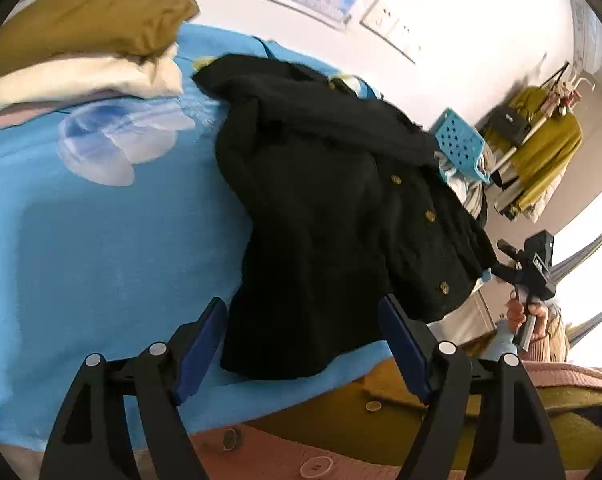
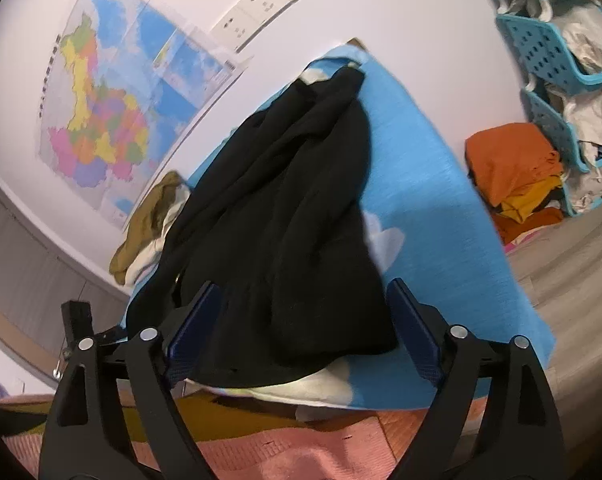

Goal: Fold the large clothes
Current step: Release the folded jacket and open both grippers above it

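A black jacket [image 1: 321, 200] with gold buttons lies spread on the blue cloth-covered table [image 1: 101, 220], one sleeve folded across its top. My left gripper [image 1: 305, 346] hovers over the jacket's near hem, jaws wide apart, and the pads touch no fabric. In the right wrist view the same jacket [image 2: 285, 220] runs away from me along the table [image 2: 421, 184]. My right gripper [image 2: 305, 324] is open, straddling the jacket's near edge without pinching it. A hand [image 1: 521, 314] holds that right gripper beyond the table's right edge.
Folded olive and cream clothes [image 1: 85, 40] are stacked at the table's far left. Blue perforated baskets [image 2: 549, 52] full of laundry and an orange folded pile [image 2: 509, 160] stand to the right. A clothes rail [image 1: 541, 148] is further back. Pink and olive garments [image 2: 301, 440] lie below the near edge.
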